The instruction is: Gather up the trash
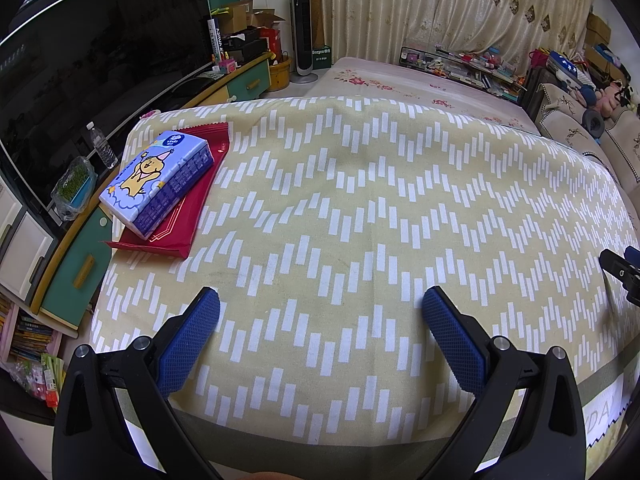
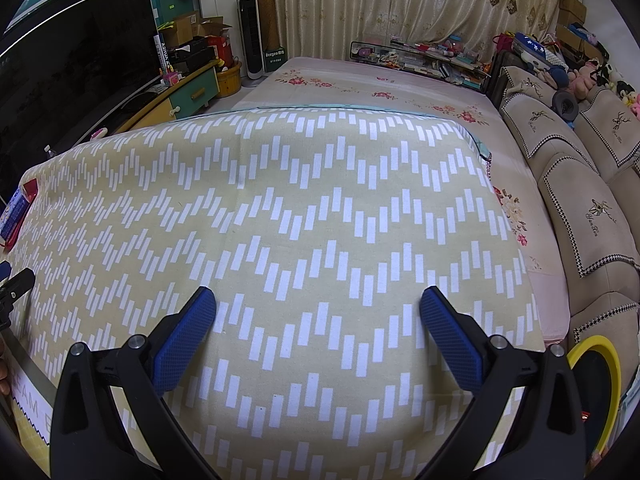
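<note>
Jaws on both grippers stand wide apart with nothing between them: the left gripper (image 1: 320, 300) and the right gripper (image 2: 318, 300) each hover over a yellow cloth with white dashes (image 1: 360, 220) spread on a low table. Near the cloth's far left corner lies a flat red wrapper (image 1: 176, 216), the likeliest piece of trash, and a blue tissue pack (image 1: 158, 188) with a cartoon print sits on top of it, covering much of it. In the right wrist view the same pair shows only as a sliver at the left edge. Beside the table at the right gripper's near right stands a yellow-rimmed bin (image 2: 600, 384); its inside looks dark and what it holds cannot be told. Off the cloth's left side, a blue tray (image 1: 74, 190) wrapped in clear plastic holds green sprouts, next to a water bottle (image 1: 102, 146).
</note>
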`<act>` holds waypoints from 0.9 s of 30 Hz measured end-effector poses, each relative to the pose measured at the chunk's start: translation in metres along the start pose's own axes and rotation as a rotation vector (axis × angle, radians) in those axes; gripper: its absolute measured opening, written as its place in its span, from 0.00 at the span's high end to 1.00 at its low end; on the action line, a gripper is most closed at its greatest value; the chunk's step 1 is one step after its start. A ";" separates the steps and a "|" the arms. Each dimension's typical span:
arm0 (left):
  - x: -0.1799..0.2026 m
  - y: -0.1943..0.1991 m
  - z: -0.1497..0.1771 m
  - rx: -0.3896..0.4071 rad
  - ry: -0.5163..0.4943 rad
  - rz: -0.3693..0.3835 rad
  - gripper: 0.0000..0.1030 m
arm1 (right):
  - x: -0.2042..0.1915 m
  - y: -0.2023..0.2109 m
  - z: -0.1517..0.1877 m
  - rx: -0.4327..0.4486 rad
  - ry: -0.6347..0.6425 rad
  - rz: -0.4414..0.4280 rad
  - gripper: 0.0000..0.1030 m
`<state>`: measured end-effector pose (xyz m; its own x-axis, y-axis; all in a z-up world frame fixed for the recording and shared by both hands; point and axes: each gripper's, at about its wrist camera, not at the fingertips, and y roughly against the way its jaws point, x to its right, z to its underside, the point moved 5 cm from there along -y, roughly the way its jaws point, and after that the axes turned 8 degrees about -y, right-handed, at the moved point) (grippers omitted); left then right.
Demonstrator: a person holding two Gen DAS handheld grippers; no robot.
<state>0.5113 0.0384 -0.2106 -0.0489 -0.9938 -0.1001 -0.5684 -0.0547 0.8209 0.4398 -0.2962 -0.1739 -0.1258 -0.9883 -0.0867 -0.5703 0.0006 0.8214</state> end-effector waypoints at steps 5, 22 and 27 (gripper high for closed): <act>0.000 0.002 0.002 0.000 0.001 0.001 0.03 | -0.001 0.000 0.000 0.000 0.000 0.000 0.05; -0.001 0.002 0.003 0.000 0.001 0.001 0.03 | -0.001 0.000 0.000 0.000 0.000 0.000 0.05; -0.001 0.001 0.002 0.000 0.001 0.001 0.03 | -0.001 0.000 0.002 0.000 0.000 0.000 0.05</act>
<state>0.5086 0.0391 -0.2107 -0.0490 -0.9939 -0.0989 -0.5687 -0.0536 0.8208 0.4385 -0.2949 -0.1745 -0.1258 -0.9883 -0.0866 -0.5704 0.0006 0.8214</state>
